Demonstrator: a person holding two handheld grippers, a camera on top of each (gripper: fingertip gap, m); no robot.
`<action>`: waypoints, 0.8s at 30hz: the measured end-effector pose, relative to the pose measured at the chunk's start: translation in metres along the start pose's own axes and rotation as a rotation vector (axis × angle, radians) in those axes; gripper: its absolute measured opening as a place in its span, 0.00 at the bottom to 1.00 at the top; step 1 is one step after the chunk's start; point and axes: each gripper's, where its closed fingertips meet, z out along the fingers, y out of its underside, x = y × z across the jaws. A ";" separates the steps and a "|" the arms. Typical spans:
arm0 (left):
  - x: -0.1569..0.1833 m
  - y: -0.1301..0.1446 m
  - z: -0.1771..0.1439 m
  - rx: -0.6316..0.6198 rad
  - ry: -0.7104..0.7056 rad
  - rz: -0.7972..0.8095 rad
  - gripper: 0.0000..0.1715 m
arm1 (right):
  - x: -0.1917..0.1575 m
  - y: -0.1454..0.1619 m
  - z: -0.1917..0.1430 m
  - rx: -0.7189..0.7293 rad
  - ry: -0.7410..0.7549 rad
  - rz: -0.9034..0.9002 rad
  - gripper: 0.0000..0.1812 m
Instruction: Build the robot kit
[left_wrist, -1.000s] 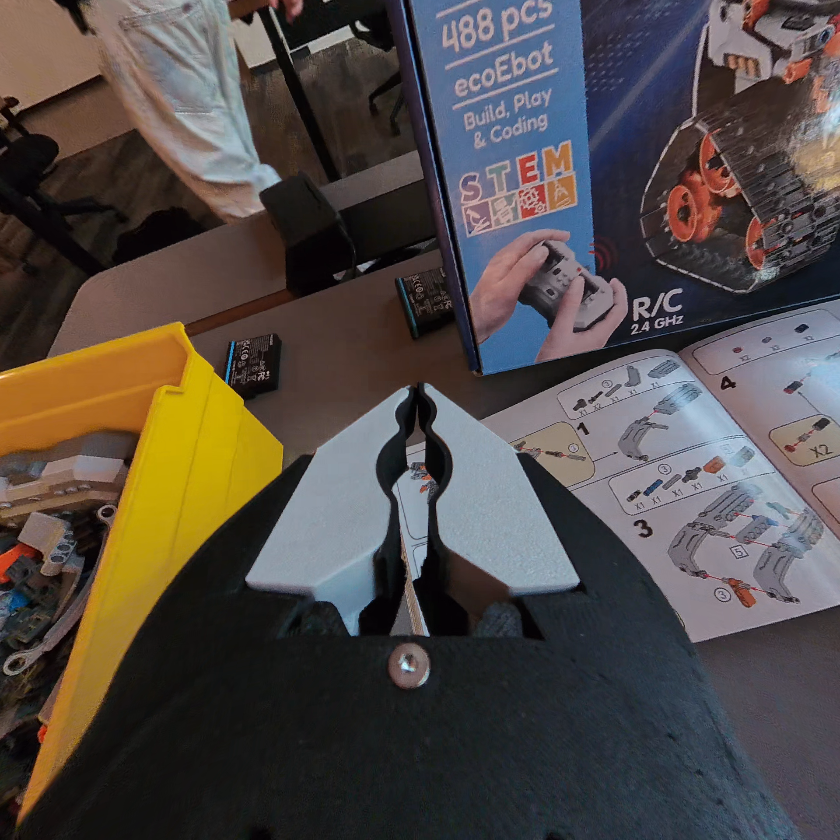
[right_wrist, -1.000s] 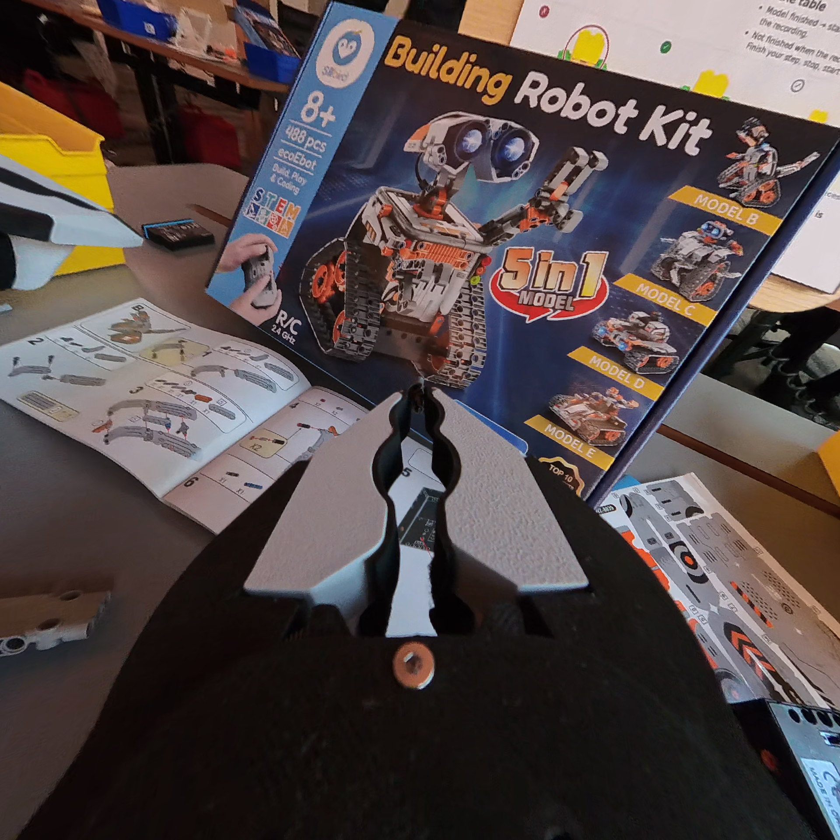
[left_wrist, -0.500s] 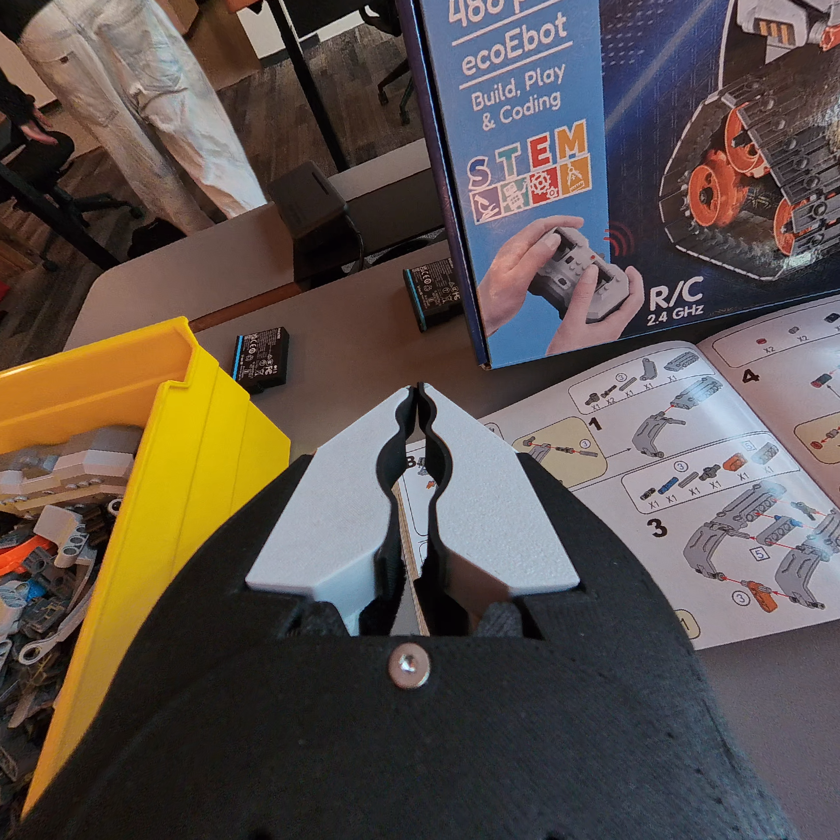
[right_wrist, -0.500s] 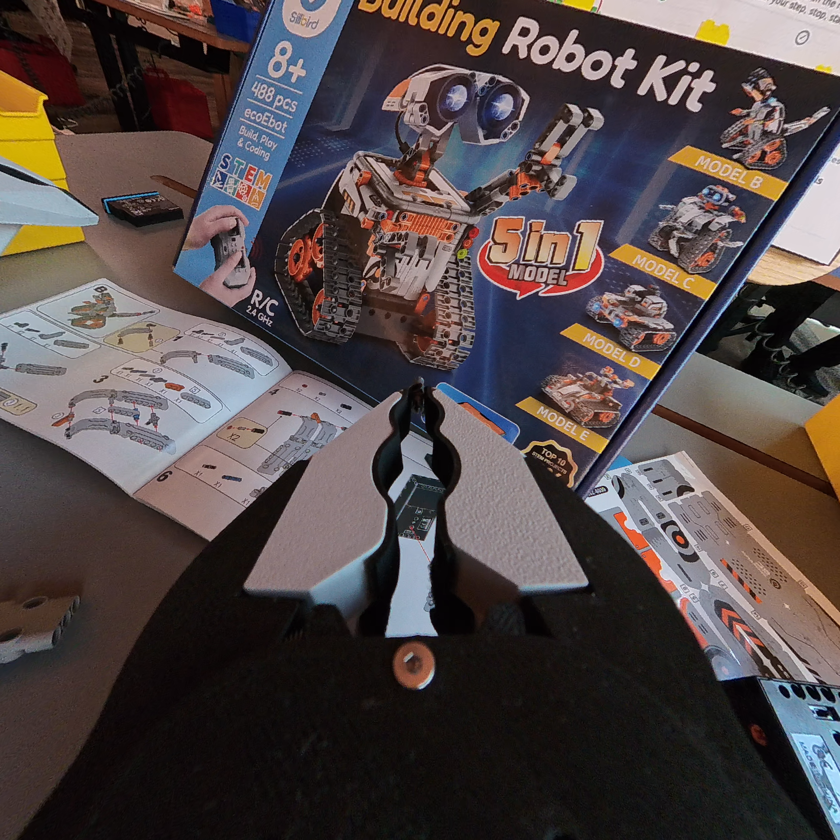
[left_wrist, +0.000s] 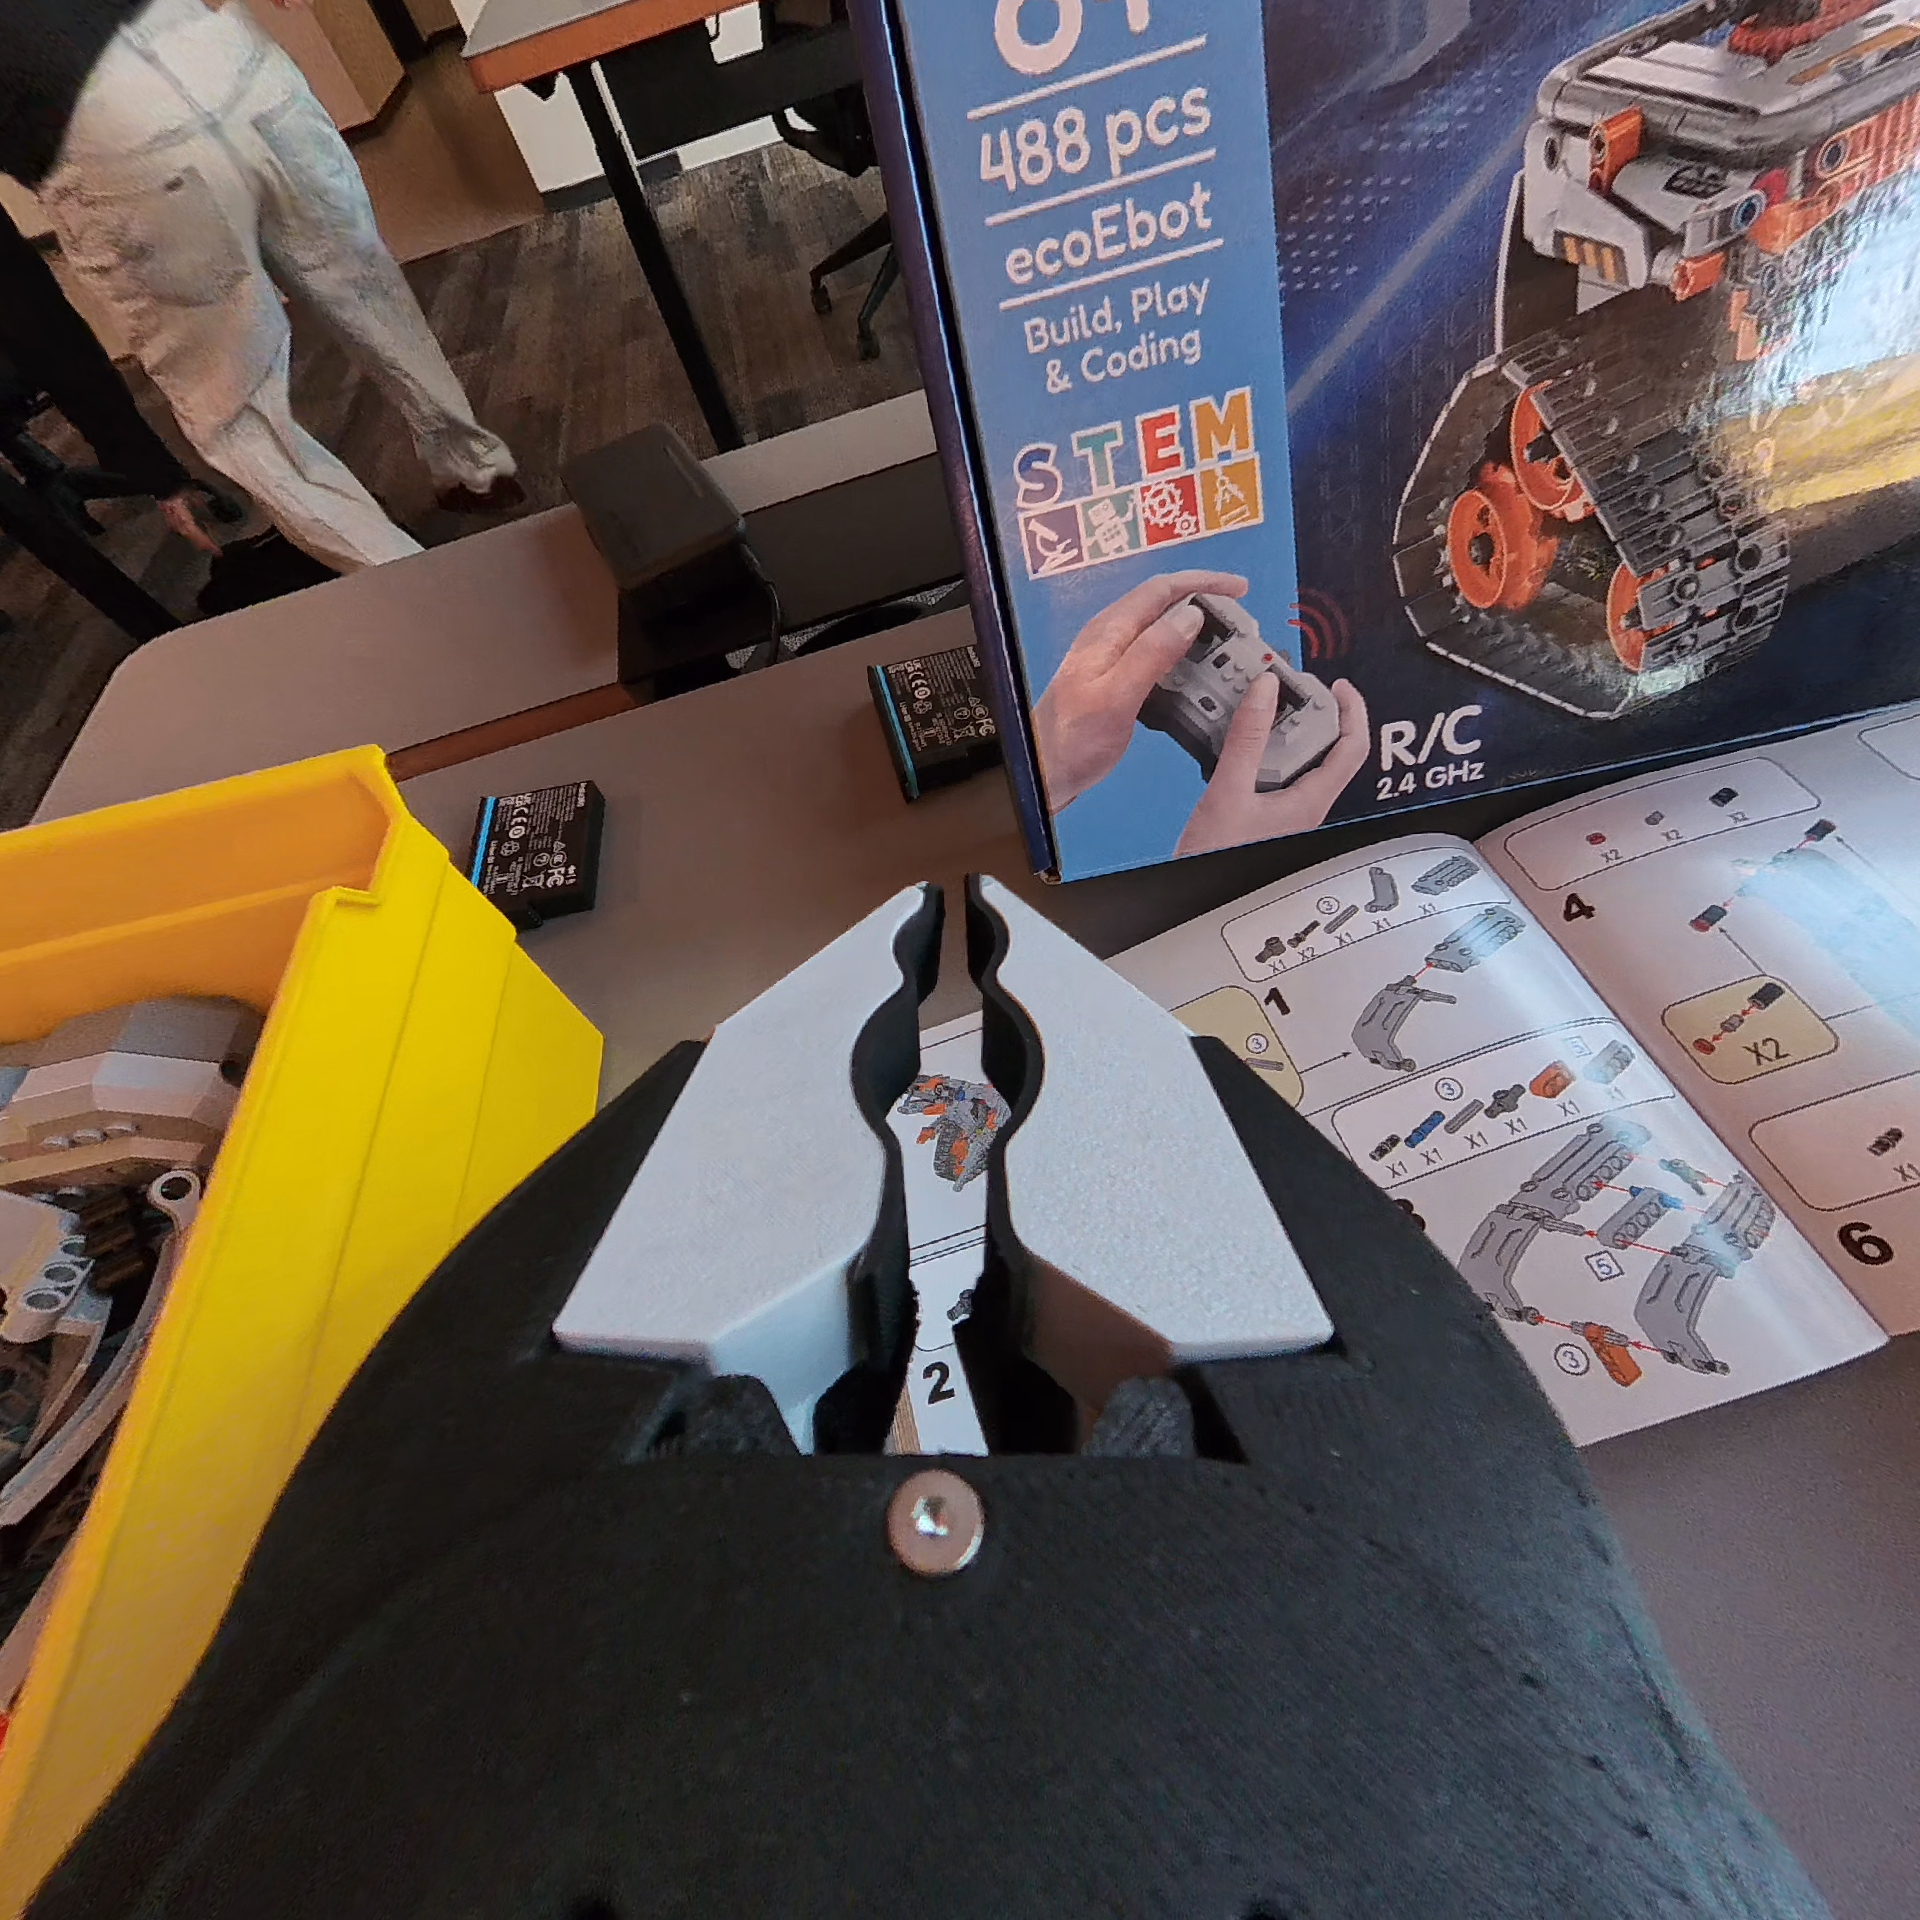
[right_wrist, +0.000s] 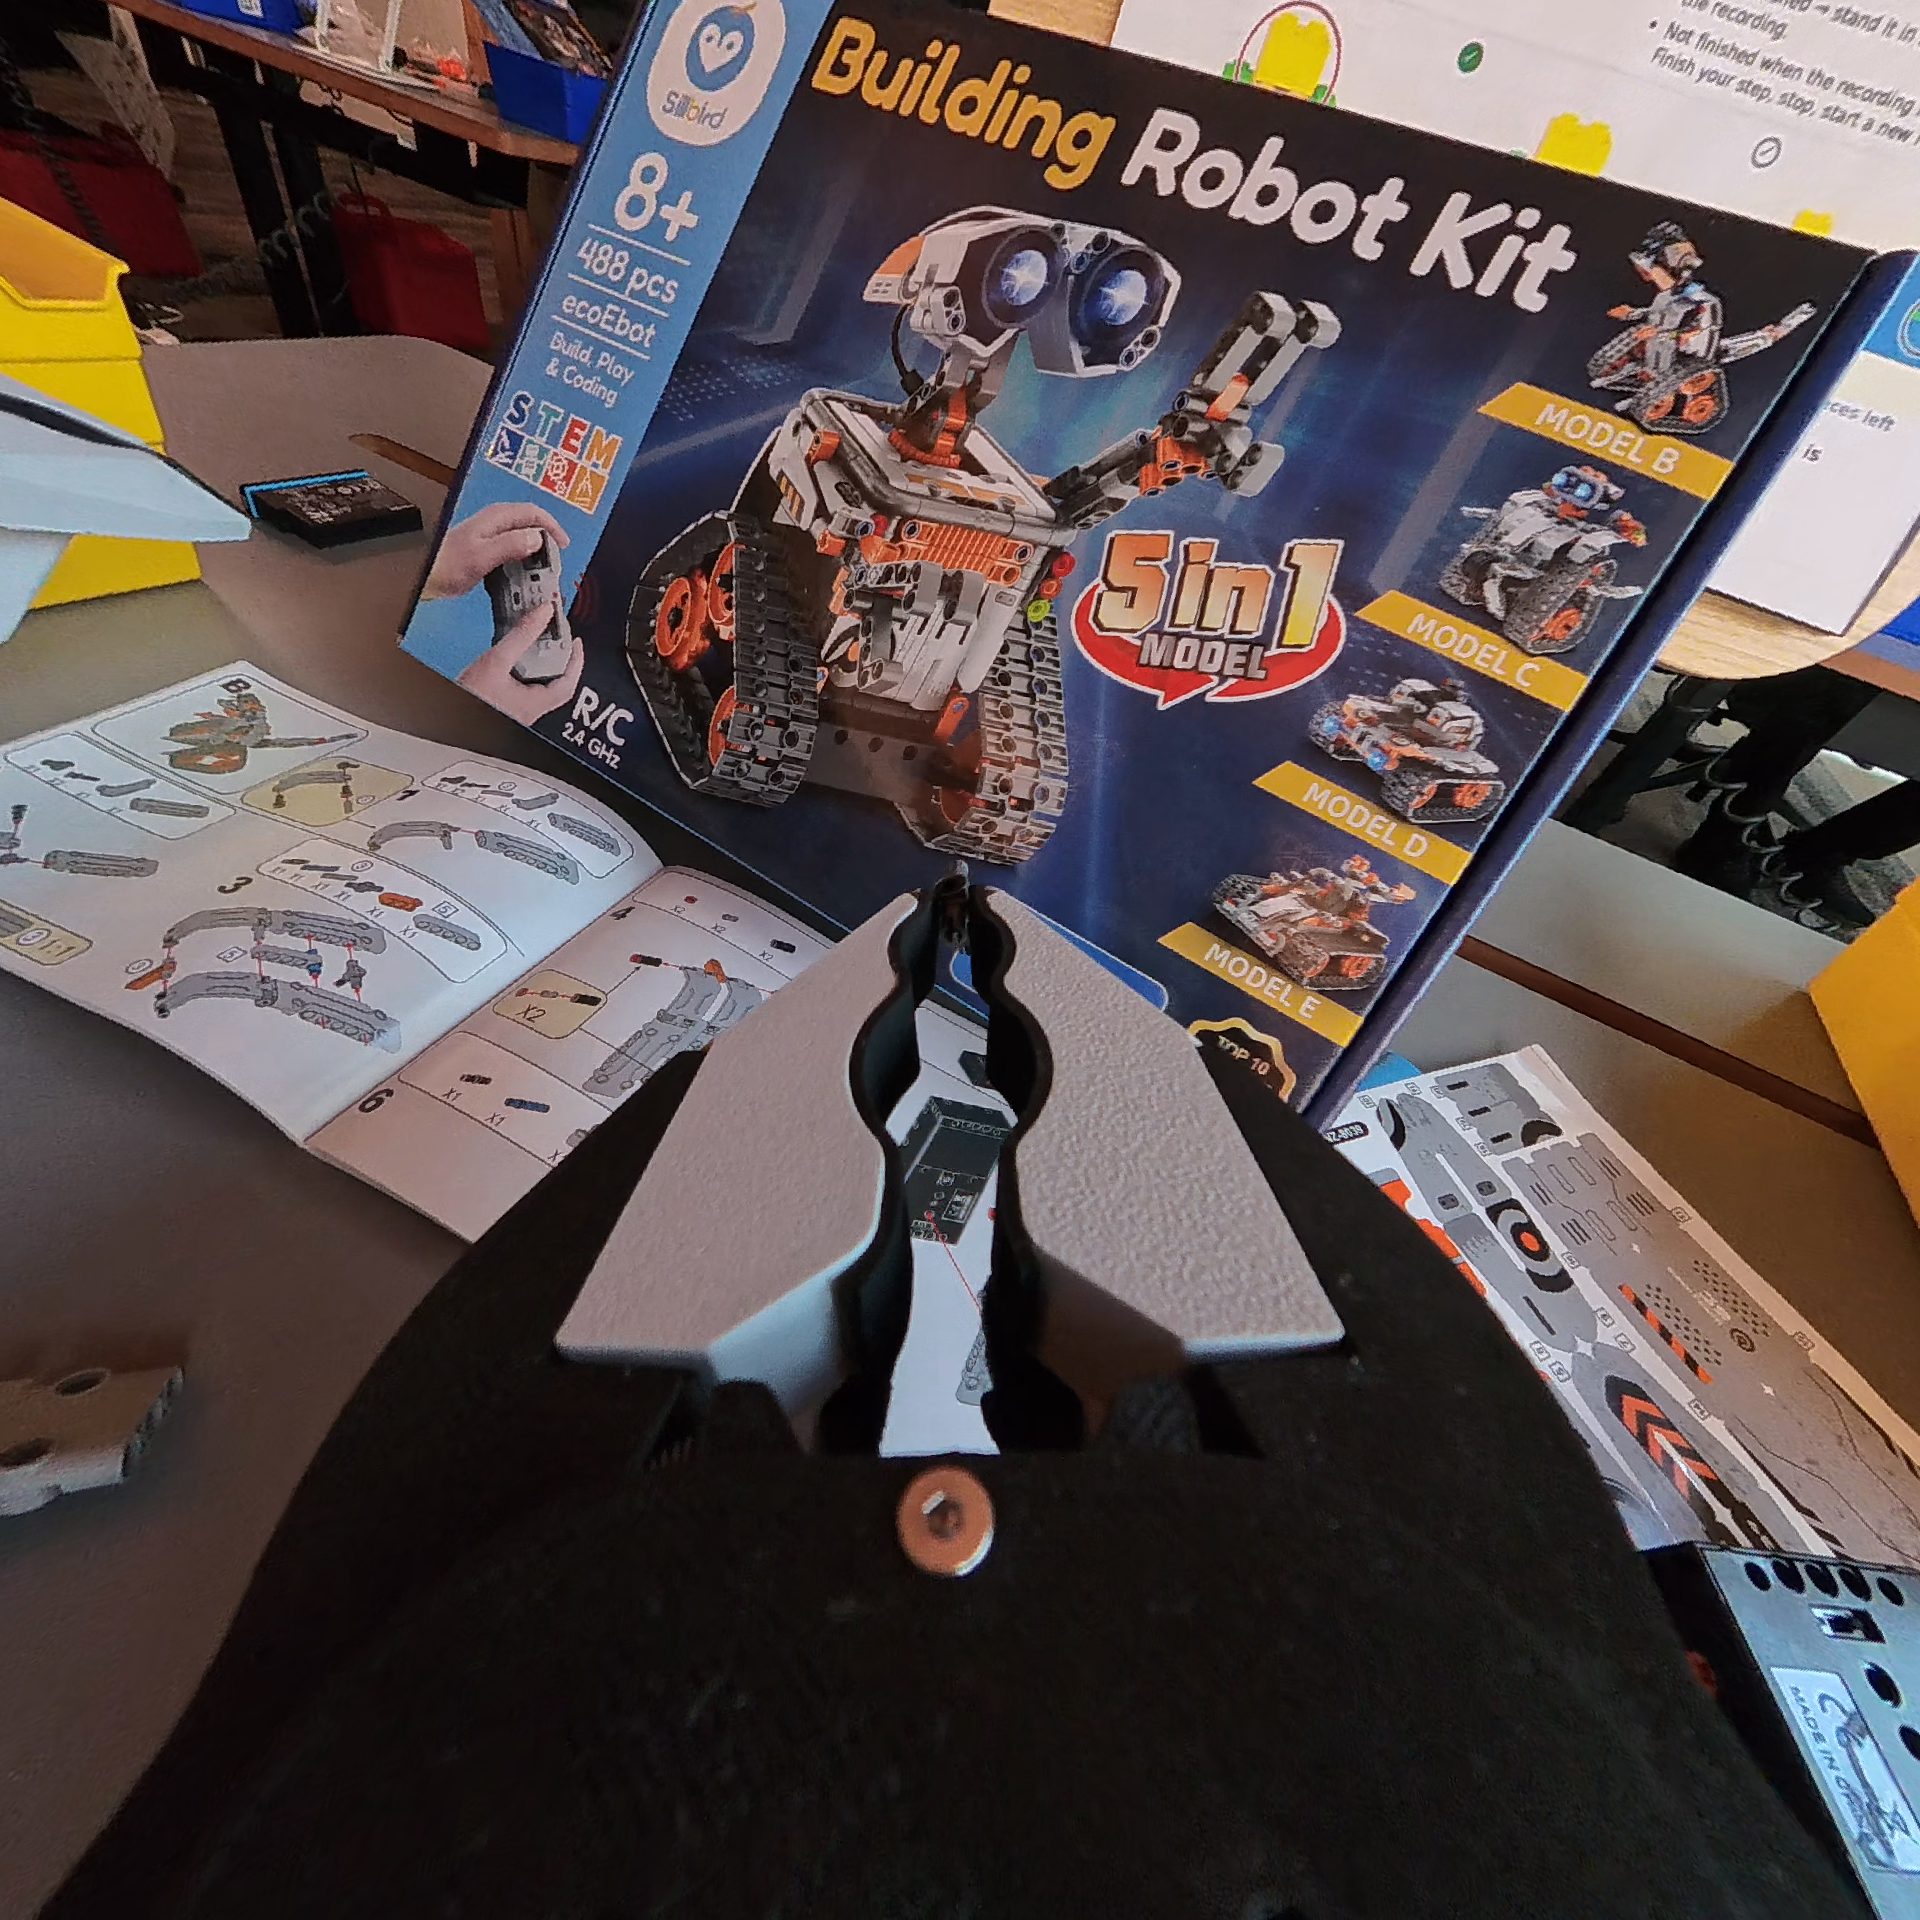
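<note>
My left gripper (left_wrist: 954, 896) hangs over the left page of an open instruction booklet (left_wrist: 1538, 1122). Its jaws stand a narrow gap apart with nothing between them. A yellow bin (left_wrist: 343, 1091) holding several grey and black building parts is just to its left. My right gripper (right_wrist: 958, 902) is shut on a small dark part (right_wrist: 957, 883) that pokes out at the fingertips. It is held above the booklet's (right_wrist: 343, 935) right page, in front of the upright robot kit box (right_wrist: 1039, 520). The left gripper's pale finger (right_wrist: 94, 488) shows at the left edge of the right wrist view.
Two black battery packs (left_wrist: 540, 844) (left_wrist: 935, 717) lie on the grey table (left_wrist: 748, 831) behind the bin. A sticker sheet (right_wrist: 1621, 1299), a perforated metal unit (right_wrist: 1839, 1714) and a loose grey part (right_wrist: 73, 1423) lie near the right gripper. A person (left_wrist: 260, 291) walks behind the table. One gripper's finger ends stand about 25 cm off the other's.
The left jaws have parted slightly from shut. Both views have shifted a little over the booklet. The person behind the table has moved.
</note>
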 end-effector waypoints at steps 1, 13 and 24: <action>0.000 -0.001 0.000 0.004 0.001 -0.001 0.01 | -0.001 0.000 0.000 0.000 -0.002 -0.003 0.02; 0.003 0.001 0.001 -0.001 0.011 0.000 0.04 | -0.005 0.002 0.002 0.005 -0.018 0.005 0.02; 0.000 -0.002 -0.001 0.009 -0.009 0.016 0.05 | -0.004 -0.009 -0.003 0.058 0.001 -0.029 0.02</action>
